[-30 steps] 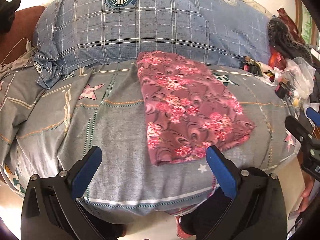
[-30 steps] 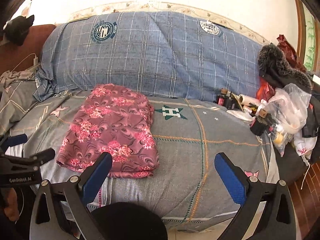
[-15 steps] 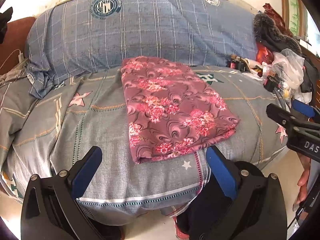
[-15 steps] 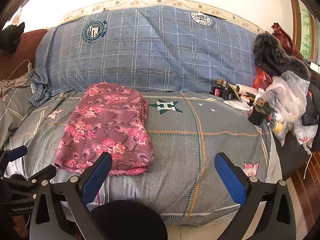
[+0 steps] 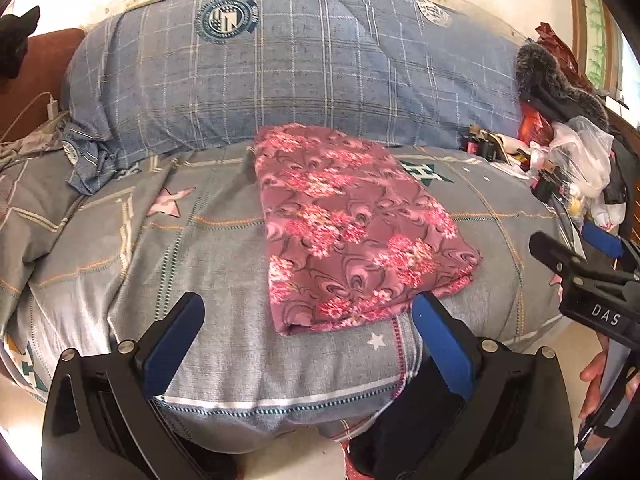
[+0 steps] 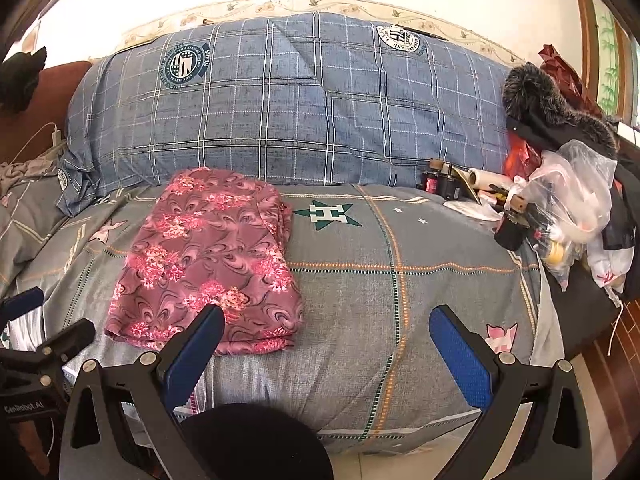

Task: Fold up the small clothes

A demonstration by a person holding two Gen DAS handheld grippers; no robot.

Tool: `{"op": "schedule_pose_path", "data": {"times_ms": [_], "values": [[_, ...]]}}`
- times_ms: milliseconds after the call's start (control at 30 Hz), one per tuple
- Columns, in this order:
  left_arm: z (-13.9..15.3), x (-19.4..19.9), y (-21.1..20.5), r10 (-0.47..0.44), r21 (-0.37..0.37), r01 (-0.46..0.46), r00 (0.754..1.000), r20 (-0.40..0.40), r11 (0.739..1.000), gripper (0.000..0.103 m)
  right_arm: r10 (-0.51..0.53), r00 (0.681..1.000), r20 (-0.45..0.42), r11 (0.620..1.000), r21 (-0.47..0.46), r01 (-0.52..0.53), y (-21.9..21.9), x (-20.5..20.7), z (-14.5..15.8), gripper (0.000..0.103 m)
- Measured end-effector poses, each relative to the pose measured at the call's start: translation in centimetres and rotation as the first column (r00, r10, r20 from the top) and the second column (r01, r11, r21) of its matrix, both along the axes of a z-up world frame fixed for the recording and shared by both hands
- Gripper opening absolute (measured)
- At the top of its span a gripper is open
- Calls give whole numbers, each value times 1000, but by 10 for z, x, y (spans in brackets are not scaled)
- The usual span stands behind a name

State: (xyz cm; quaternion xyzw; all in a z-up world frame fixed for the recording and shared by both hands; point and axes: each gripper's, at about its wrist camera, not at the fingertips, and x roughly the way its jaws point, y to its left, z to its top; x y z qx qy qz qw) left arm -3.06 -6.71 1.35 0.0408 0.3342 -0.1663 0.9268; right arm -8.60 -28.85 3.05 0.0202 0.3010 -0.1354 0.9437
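A pink floral garment (image 5: pixel 352 232) lies folded into a flat rectangle on the grey bed cover (image 5: pixel 180 260); it also shows in the right wrist view (image 6: pixel 208 256). My left gripper (image 5: pixel 308 340) is open and empty, held just off the bed's near edge in front of the garment. My right gripper (image 6: pixel 326 344) is open and empty, off the near edge and to the right of the garment. Each gripper shows at the side of the other's view: the right one (image 5: pixel 576 256) and the left one (image 6: pixel 48 328).
A large blue plaid pillow (image 6: pixel 288 100) lies along the back. A fur-trimmed dark coat (image 6: pixel 552 108), plastic bags (image 6: pixel 576 192) and small bottles (image 6: pixel 440 180) crowd the right end of the bed. A crumpled cloth and cable lie at the far left (image 5: pixel 36 136).
Both grippers have drawn back and risen slightly from the bed. The garment has not moved.
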Motion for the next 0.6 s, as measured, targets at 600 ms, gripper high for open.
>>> {"op": "schedule_pose_path", "data": {"times_ms": [600], "values": [[13,-4,9,77,-2,-78,993,89,997,103,13,999,35,1000,-7,-13,-3,-2,-1,103]]}}
